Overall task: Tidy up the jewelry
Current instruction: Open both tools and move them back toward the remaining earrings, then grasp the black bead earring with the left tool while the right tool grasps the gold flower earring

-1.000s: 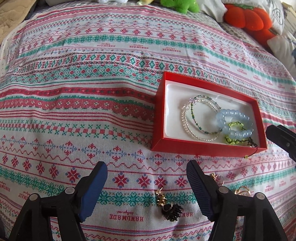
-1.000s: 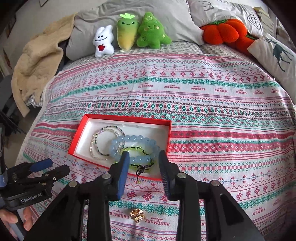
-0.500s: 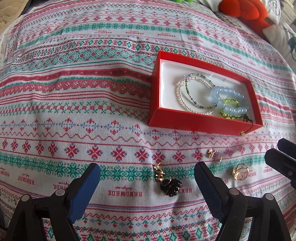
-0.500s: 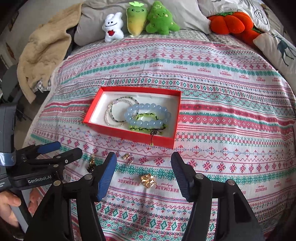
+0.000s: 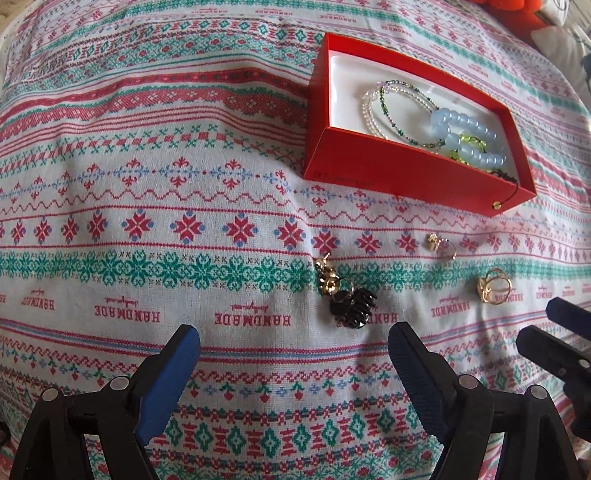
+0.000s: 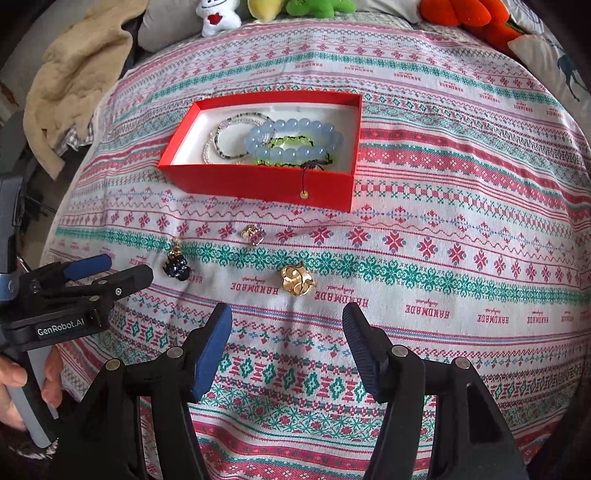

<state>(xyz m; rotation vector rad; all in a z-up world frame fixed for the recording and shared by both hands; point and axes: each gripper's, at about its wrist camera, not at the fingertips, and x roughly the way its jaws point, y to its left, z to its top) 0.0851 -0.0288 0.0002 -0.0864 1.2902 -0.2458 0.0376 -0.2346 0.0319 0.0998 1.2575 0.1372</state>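
Observation:
A red box [image 6: 258, 182] [image 5: 406, 177] with a white lining holds a pale blue bead bracelet [image 6: 295, 142] [image 5: 465, 136], a green bead bracelet [image 6: 291, 140] and thin beaded bracelets [image 6: 225, 142] [image 5: 391, 107]. On the bedspread in front of it lie a black and gold earring [image 5: 345, 297] [image 6: 176, 264], a small pinkish ring [image 5: 441, 245] [image 6: 253, 234] and a gold ring [image 6: 296, 280] [image 5: 493, 288]. My left gripper [image 5: 293, 347] is open and empty, just short of the black earring. My right gripper [image 6: 287, 330] is open and empty, just short of the gold ring.
The patterned bedspread [image 6: 443, 229] covers the bed. Plush toys [image 6: 218, 14] and an orange plush [image 6: 465, 14] sit at the far end. A beige blanket [image 6: 74, 74] hangs at the left edge. The left gripper body [image 6: 74, 295] shows at the right wrist view's left.
Both grippers have pulled back and down from the red box toward the loose pieces on the bedspread. The right gripper's jaws have opened wider.

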